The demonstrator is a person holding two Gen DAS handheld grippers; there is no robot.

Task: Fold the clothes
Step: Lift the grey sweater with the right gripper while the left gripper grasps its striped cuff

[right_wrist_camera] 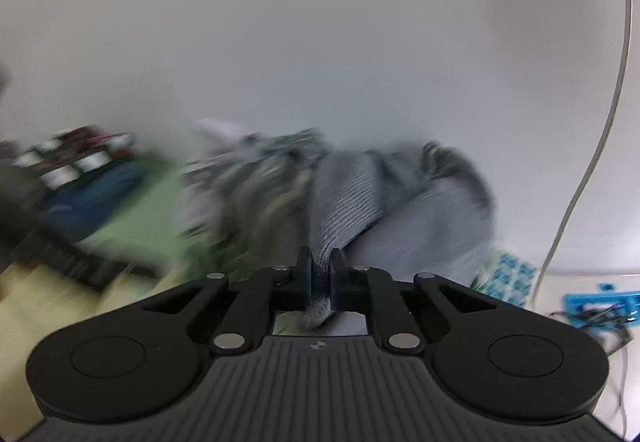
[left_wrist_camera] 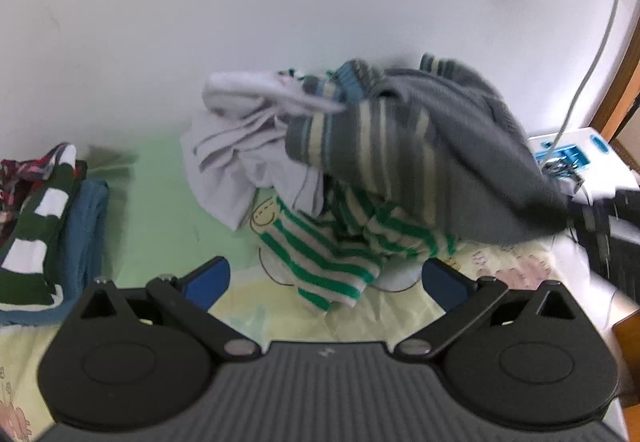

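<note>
- Clearly, two grippers are at work: the left gripper stands wide open with nothing between its blue pads, while the right gripper is pinched tight on a fold of the grey sweater.
- One heap of unfolded clothes lies against the wall, at about 12 o'clock from the left gripper.
- Three garments can be told apart in it: the grey sweater with pale stripes, a lavender top and a green-striped piece.
- The sweater drapes over the heap's top and runs down toward 4 o'clock in the left view; in the right view its gripped ribbed strip runs from the jaws toward 12 o'clock.
- One folded stack sits at 9 o'clock, with a green-and-white piece over a blue one.
- All of it rests on one bedsheet, green and pale yellow.
- One cable hangs down the wall at 2 o'clock.
</note>
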